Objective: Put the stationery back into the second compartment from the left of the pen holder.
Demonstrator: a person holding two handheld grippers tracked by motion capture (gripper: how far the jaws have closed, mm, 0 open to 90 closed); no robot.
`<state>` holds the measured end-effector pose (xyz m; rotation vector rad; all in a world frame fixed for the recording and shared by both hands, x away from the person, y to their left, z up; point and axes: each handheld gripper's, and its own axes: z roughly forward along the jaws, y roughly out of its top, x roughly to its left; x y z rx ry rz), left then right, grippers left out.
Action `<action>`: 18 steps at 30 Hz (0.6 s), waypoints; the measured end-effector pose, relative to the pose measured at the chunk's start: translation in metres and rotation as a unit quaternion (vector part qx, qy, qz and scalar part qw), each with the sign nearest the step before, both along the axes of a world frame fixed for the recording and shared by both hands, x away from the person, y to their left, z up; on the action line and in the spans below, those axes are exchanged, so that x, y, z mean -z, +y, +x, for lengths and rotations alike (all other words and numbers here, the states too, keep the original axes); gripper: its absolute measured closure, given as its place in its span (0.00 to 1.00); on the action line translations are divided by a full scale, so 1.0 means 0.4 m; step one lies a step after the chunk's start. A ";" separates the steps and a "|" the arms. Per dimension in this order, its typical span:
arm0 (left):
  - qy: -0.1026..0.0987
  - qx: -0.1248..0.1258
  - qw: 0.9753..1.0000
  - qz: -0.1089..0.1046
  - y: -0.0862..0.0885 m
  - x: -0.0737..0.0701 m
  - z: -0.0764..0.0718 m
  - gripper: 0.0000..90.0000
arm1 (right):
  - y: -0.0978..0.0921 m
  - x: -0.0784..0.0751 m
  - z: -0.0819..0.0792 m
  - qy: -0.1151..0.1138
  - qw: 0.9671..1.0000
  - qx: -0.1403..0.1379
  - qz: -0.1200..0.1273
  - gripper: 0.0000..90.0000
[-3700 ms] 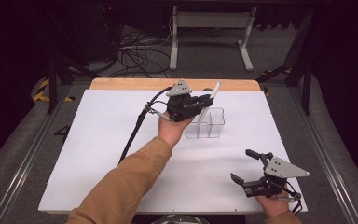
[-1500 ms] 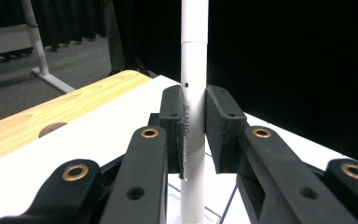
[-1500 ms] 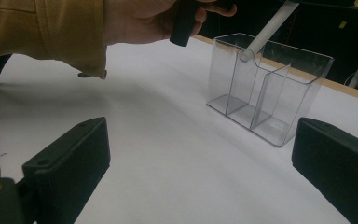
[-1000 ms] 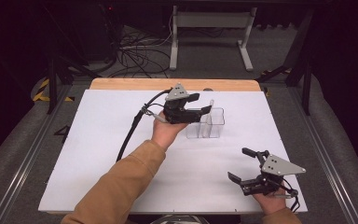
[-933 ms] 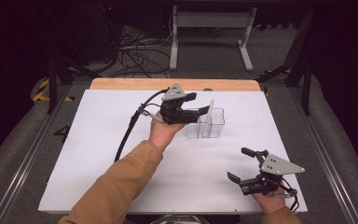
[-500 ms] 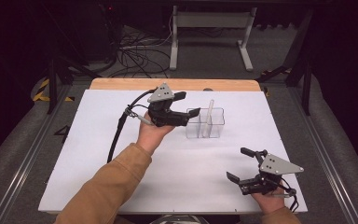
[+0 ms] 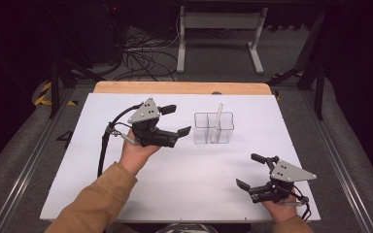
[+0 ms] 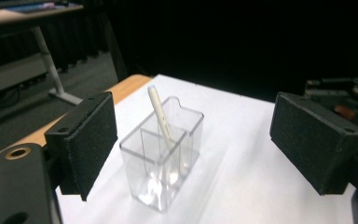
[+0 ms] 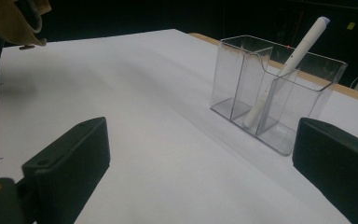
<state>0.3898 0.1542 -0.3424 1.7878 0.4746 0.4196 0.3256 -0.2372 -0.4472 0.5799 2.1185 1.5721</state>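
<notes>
A clear plastic two-compartment holder (image 7: 213,128) (image 8: 165,154) (image 9: 270,88) stands near the middle of the white table. A white pen (image 7: 218,121) (image 8: 161,116) (image 9: 289,65) leans upright in its right compartment as the high view shows it. My left gripper (image 7: 176,120) (image 8: 209,149) is open and empty, held just left of the holder with its jaws pointing at it. My right gripper (image 7: 252,171) (image 9: 205,172) rests open and empty near the front right of the table, well apart from the holder.
The white table top (image 7: 126,107) ends in a wooden strip (image 7: 179,88) at the far edge. A black cable (image 7: 104,141) trails from the left gripper. Beyond the table are a desk frame (image 7: 218,29) and floor cables (image 7: 145,51).
My left gripper has let go of the pen, which now stands in the holder, and has drawn back to the left, open. The right gripper has barely moved.
</notes>
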 end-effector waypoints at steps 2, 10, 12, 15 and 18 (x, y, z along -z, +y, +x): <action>-0.004 -0.003 1.000 0.006 0.016 0.006 -0.018 0.17 | 0.000 0.000 0.000 0.000 1.000 0.000 0.000 0.05; -0.006 -0.017 0.999 0.036 0.065 0.030 -0.095 0.14 | 0.001 0.000 0.001 0.000 1.000 -0.004 -0.006 0.04; 0.001 -0.020 0.999 0.035 0.078 0.040 -0.110 0.13 | 0.002 0.000 0.001 0.001 1.000 -0.005 -0.007 0.04; 0.008 -0.025 0.999 0.031 0.101 0.056 -0.125 0.13 | 0.004 0.000 0.000 0.000 1.000 -0.006 -0.008 0.04; 0.027 -0.039 0.999 0.020 0.127 0.077 -0.141 0.13 | 0.005 0.000 0.000 0.002 1.000 -0.006 -0.007 0.04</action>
